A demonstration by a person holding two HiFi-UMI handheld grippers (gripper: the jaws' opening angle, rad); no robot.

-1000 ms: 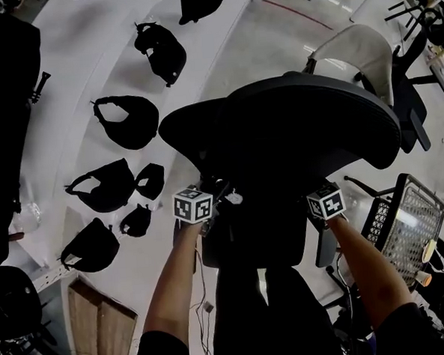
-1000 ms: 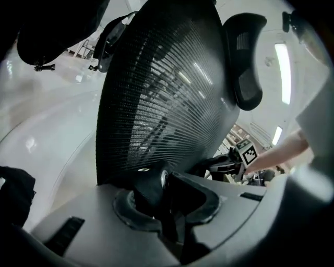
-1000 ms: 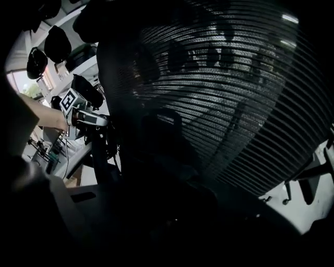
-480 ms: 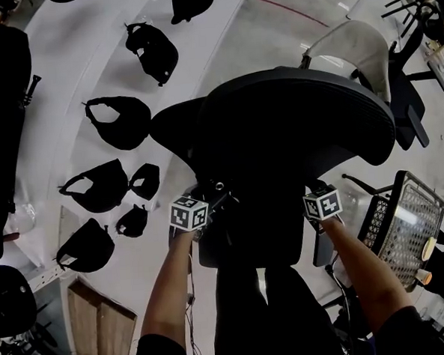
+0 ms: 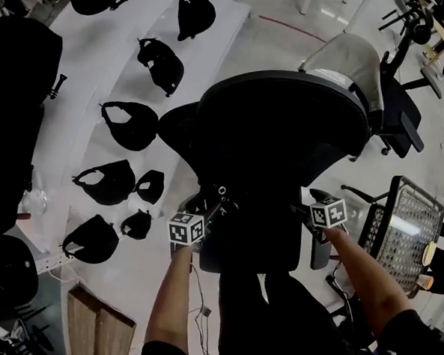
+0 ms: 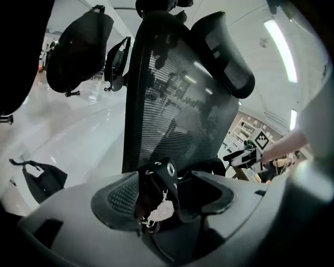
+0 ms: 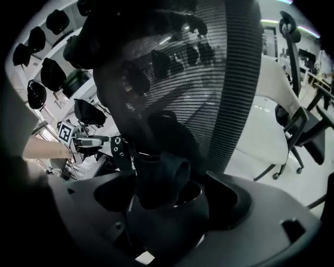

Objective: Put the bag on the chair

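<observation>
Hanging just over the seat, the left gripper (image 6: 167, 197) and the right gripper (image 7: 168, 204) both have their jaws spread wide, having just been opening, and neither presses on anything. Between the left jaws stands a strap (image 6: 156, 180) of the black bag (image 7: 156, 177), with a metal ring (image 6: 170, 168) and a pale charm (image 6: 160, 210) dangling from it. A rolled fold of the bag stands loose between the right jaws. The bag lies slumped on the seat of the chair (image 5: 279, 124), at the foot of its mesh back, so the placing looks done. It seems soft and limp, probably light, and it sags into whatever shape the seat gives it. It is not fragile, but it is floppy enough to slide or tip if nudged. The strap and the rolled edge look like the best places to pinch, while the ring and charm could snag on the mesh. In the head view the bag merges with the dark seat, so its full outline is hard to make out. Farther off, other bags (image 5: 132, 124) sit spaced along a white counter (image 5: 88, 76).
</observation>
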